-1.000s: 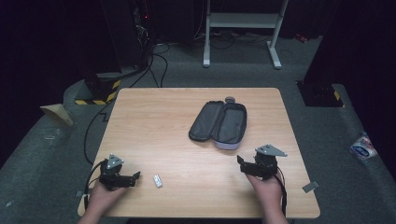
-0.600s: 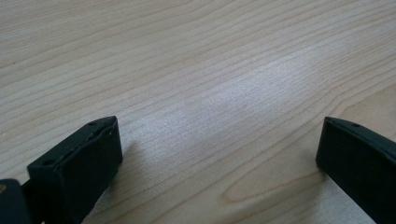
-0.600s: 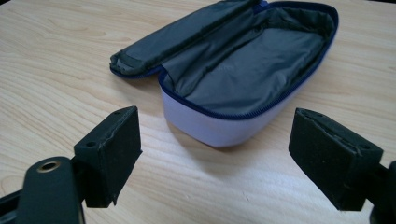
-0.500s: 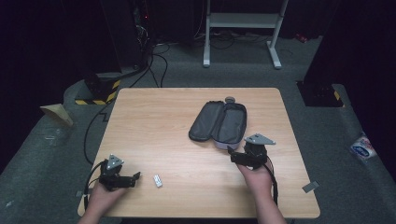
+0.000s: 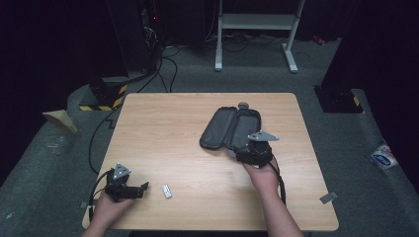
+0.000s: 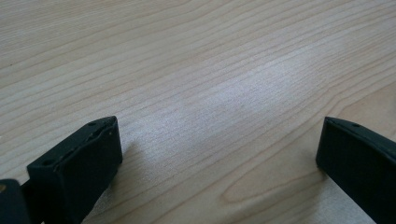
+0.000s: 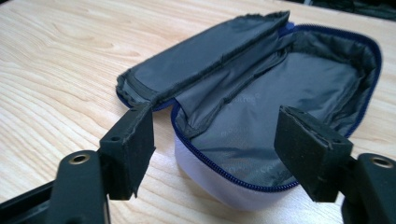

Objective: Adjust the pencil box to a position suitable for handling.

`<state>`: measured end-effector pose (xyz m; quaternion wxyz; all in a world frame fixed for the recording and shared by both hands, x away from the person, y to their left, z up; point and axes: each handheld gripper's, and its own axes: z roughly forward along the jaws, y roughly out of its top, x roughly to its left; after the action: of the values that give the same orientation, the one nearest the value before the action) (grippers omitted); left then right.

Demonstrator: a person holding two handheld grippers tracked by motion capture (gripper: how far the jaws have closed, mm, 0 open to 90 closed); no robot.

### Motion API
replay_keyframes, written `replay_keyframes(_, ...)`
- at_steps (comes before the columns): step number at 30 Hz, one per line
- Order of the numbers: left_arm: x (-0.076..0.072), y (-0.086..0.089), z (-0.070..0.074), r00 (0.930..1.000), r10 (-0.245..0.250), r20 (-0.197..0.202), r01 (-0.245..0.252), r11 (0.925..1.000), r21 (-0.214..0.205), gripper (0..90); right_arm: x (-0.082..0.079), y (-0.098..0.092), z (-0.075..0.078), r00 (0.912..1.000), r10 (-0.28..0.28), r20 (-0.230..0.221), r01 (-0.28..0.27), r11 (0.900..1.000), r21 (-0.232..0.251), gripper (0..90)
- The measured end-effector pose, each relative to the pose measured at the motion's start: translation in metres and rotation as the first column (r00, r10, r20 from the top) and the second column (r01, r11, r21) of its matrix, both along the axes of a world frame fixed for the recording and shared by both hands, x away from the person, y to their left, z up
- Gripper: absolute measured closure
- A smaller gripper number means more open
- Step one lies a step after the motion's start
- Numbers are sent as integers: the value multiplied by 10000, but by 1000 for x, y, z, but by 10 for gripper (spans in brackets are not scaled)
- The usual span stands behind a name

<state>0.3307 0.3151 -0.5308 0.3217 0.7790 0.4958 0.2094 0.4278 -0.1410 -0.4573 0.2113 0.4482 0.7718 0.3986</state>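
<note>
High view: open zip case [image 5: 231, 127] lies right of centre on the wooden table [image 5: 163, 128], lid flopped toward frame left, and the right gripper [image 5: 245, 156] sits at its near end with jaws spread wide and empty, straddling the case's near rim in the right gripper view. Left gripper [image 5: 143, 187] rests at lower left, jaws parted over bare wood, holding nothing. Small white object [image 5: 167, 191], maybe a USB stick, lies just right of it.

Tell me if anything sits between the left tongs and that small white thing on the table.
Nothing visible does. The left tongs rest open at the near left of the table, and the small white object lies just beside their tips, with bare wood between them. The open zip case is far off, by the right tongs.
</note>
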Motion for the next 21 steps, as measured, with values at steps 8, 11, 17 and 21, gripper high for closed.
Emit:
replay_keyframes(8,0,0,0,10000,-8,0,8,10000,-2,5,12,4,-17,9981,130,-598,-138,9998,-121,356)
replay_keyframes(11,0,0,0,10000,-15,4,15,10000,-2,6,11,9,-21,9978,213,-623,-230,9994,-264,402)
replay_keyframes(17,-1,0,0,10000,6,-5,-6,10000,-31,6,8,13,-28,9972,325,-680,-355,9984,-431,509)
replay_keyframes(21,-1,0,0,10000,15,-20,-15,10000,-39,7,1,16,-33,9972,454,-600,-482,9978,-457,591)
